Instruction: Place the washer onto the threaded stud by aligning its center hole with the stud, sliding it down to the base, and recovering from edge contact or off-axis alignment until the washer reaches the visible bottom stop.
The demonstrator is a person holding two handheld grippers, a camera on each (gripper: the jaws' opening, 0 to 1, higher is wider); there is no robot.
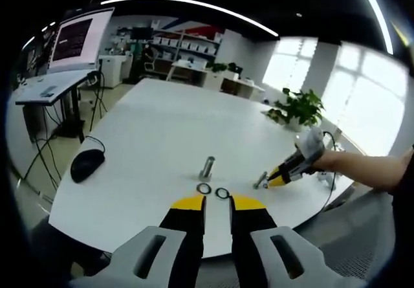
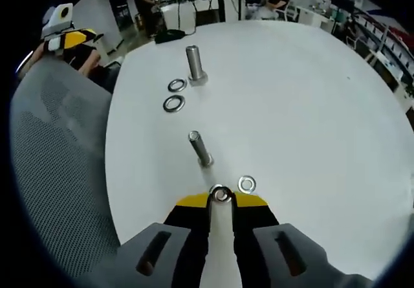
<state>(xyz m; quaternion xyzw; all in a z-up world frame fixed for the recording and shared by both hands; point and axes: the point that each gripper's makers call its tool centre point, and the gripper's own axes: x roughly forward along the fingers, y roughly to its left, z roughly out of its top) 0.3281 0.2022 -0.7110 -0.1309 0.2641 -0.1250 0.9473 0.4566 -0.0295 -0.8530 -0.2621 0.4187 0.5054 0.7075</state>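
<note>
White tabletop (image 1: 155, 132) runs back toward an office with shelves, bright windows, a potted plant (image 1: 297, 109) at its far edge and a monitor (image 1: 81, 37) on a side desk. In the left gripper view, the left gripper (image 1: 218, 202) hangs over the near edge with its yellow-tipped jaws slightly apart and nothing between them. Just beyond the tips lie two washers (image 1: 213, 190) flat on the surface, side by side, and past them stands an upright stud (image 1: 207, 167). A black mouse (image 1: 87, 164) sits far to the left. From the right comes a person's arm holding the right gripper (image 1: 277, 177), its tips close to a second stud (image 1: 261, 181).

In the right gripper view, the right gripper (image 2: 220, 199) has its jaws closed in on a washer (image 2: 220, 195) at the very tips. Another washer (image 2: 246, 184) lies flat just beside them. The nearer threaded stud (image 2: 200, 148) stands tilted just ahead, apart from the held washer. Farther off are the other stud (image 2: 195, 64) and two washers (image 2: 174, 94), with the left gripper (image 2: 70, 37) at upper left above a grey mesh chair (image 2: 58, 165).
</note>
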